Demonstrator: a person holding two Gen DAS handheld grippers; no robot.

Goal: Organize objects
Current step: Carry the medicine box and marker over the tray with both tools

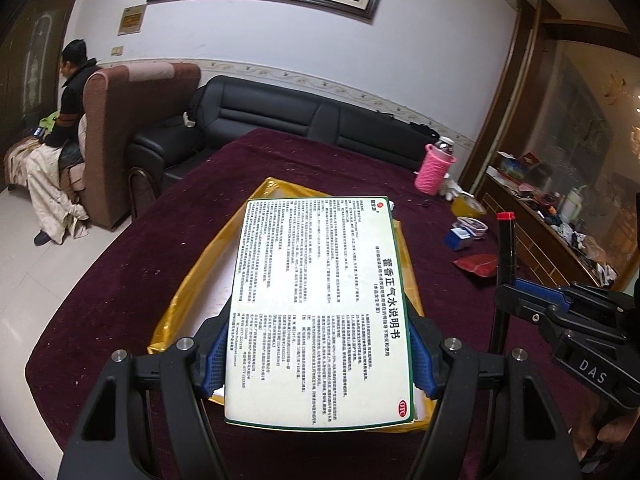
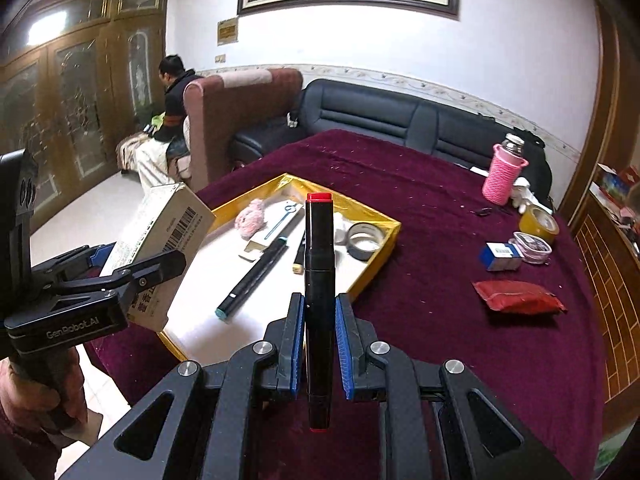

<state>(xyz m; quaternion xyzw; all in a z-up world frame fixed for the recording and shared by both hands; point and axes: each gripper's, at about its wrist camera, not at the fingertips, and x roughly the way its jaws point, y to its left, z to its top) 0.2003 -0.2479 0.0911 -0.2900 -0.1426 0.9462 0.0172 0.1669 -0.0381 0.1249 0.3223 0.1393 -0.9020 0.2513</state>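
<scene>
My right tongs (image 2: pixel 318 344) are clamped on the marker (image 2: pixel 319 280), red cap up toward 12 o'clock, long axis in line with the fingers. My left tongs (image 1: pixel 318 354) hold the box (image 1: pixel 320 304) by its long edges, printed face up, long axis also toward 12. The tray (image 2: pixel 384 256) lies just past the marker tip, at about 11 o'clock from the right tongs, and directly under the box in the left view. It already holds two pens, a pink ball and a tape roll (image 2: pixel 366 240). The left hand looks nearer the tray. Farther out on the tabletop (image 2: pixel 440 320), at 2 o'clock: red packet (image 2: pixel 518 300), blue carton, yellow tape, pink bottle (image 2: pixel 504 178).
</scene>
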